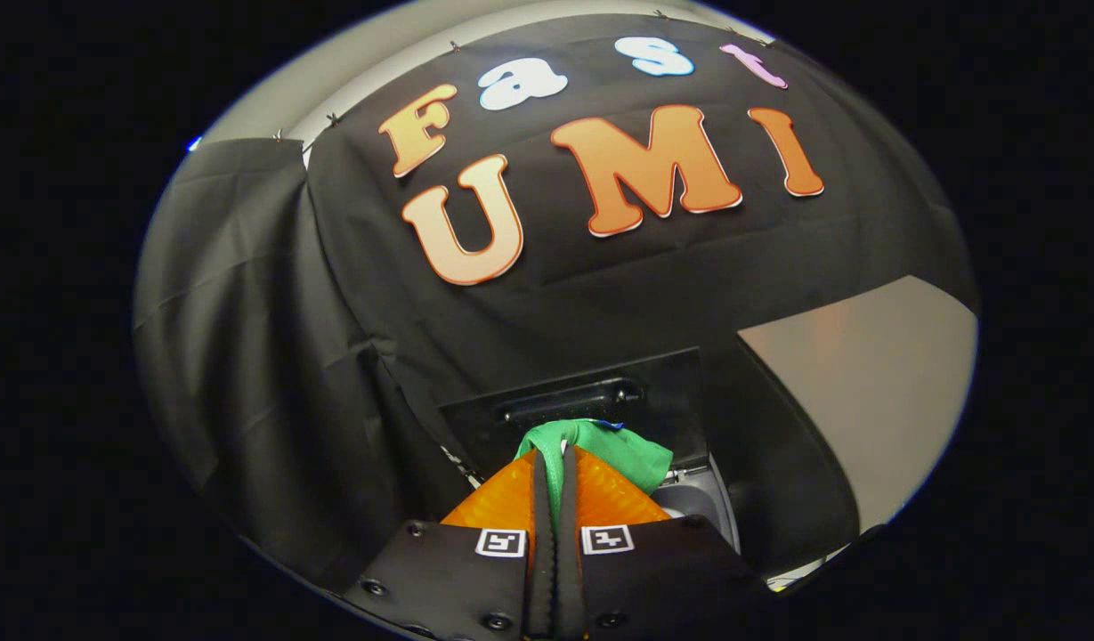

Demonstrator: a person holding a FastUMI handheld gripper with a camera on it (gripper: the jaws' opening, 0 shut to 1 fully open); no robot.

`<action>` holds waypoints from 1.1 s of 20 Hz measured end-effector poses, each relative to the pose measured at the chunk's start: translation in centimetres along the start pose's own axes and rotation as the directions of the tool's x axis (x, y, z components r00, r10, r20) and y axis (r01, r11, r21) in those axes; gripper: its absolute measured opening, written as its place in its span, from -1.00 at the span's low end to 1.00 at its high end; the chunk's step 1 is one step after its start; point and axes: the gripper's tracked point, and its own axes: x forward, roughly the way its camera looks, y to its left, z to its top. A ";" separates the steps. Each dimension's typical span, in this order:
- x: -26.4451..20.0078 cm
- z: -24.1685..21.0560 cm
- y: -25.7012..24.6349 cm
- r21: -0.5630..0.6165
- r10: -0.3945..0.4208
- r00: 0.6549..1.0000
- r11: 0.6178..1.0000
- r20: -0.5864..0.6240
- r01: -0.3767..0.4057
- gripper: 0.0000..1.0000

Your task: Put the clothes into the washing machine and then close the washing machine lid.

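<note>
Gripper view: fingers (555, 463) nearly closed, pinching green cloth (619, 450), held just before open washing machine (698, 503); judgement: carry well over drum opening before release, so no fabric snags rim

Green cloth (600, 450) mostly hidden behind the fingers of the gripper (555, 463), pinched in the narrow gap between them; size and kind of garment impossible to tell. Washing machine (689, 499) largely covered by fingers and cloth, drum opening out of sight. Raised dark lid (600, 392) merging with the black booth cloth, outline hard to trace.
</note>
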 end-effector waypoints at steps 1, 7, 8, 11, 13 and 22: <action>1.0 -1.0 -0.2 0.009 -0.005 1.000 1.000 -0.013 0.006 -0.81; 7.0 -8.3 -1.0 0.044 -0.054 0.988 0.997 -0.145 0.061 -0.81; 7.9 -9.8 -1.2 0.048 -0.066 0.983 0.996 -0.171 0.075 -0.81; 9.8 -13.9 -2.4 0.056 -0.104 0.960 0.991 -0.262 0.123 -0.81; 10.7 -16.7 -3.1 0.058 -0.125 0.938 0.987 -0.324 0.152 -0.81; 15.2 -23.2 -4.5 0.033 -0.162 0.836 0.977 -0.524 0.210 -0.81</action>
